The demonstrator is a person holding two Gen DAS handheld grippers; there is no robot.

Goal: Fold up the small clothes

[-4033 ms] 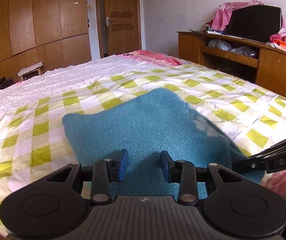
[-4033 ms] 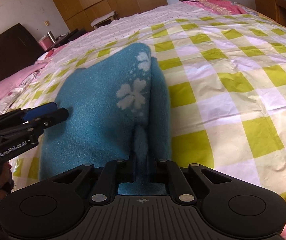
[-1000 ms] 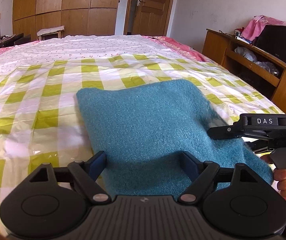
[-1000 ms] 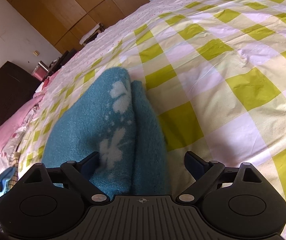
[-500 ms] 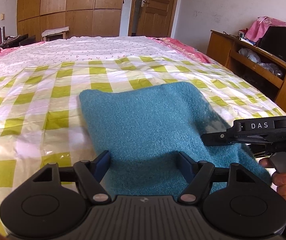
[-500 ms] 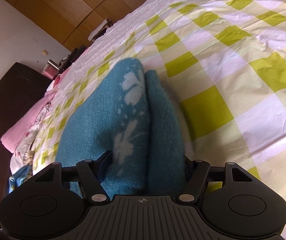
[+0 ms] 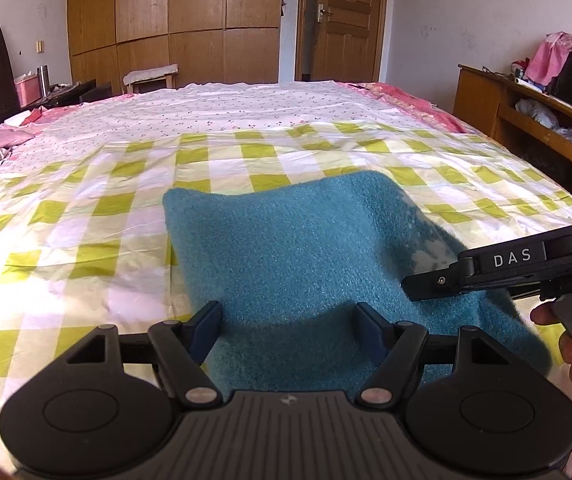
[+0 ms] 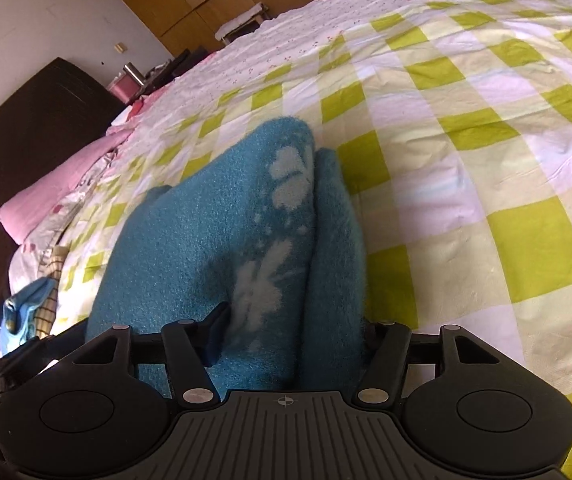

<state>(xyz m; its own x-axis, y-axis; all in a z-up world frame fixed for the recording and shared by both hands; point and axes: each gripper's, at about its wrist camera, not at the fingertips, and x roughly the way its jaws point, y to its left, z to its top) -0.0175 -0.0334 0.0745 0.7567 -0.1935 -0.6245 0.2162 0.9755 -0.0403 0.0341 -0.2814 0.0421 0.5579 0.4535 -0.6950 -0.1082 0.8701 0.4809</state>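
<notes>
1. One bed (image 7: 246, 152) takes up nearly all I see, under a green-and-white checked sheet (image 8: 465, 128) that is creased and soft. It will give under any press, so I judge I can't count on a firm surface to crease against.

2. One teal fleece garment (image 7: 297, 248) lies on that sheet at the near edge of the bed, right in front of me. It looks thick, fuzzy and limp, so I expect it to be light, floppy and not slippery. It should hold a fold by its own bulk but sag if lifted by one corner.

3. Two layers show from my right side: a main panel with pale flower prints (image 8: 282, 184), and a narrower flap (image 8: 333, 240) lying just beside it along a lengthwise seam or fold. I cannot tell whether that flap is a sleeve or a leg.

4. My left gripper (image 7: 287, 330) is spread wide, holding nothing. The garment's near edge lies between and under the fingers (image 7: 206, 326).

5. My right gripper (image 8: 289, 338) is also spread, its fingers either side of the near end of panel and flap. I see no pinch on the cloth.

6. Best hold, as I judge it, is the near hem at both corners, one gripper each, biting through every layer so the thick pile doesn't let the under-layer slide out.

7. Smaller clothes (image 8: 26, 312), blue and checked, sit in a heap off to the left, well apart.
</notes>
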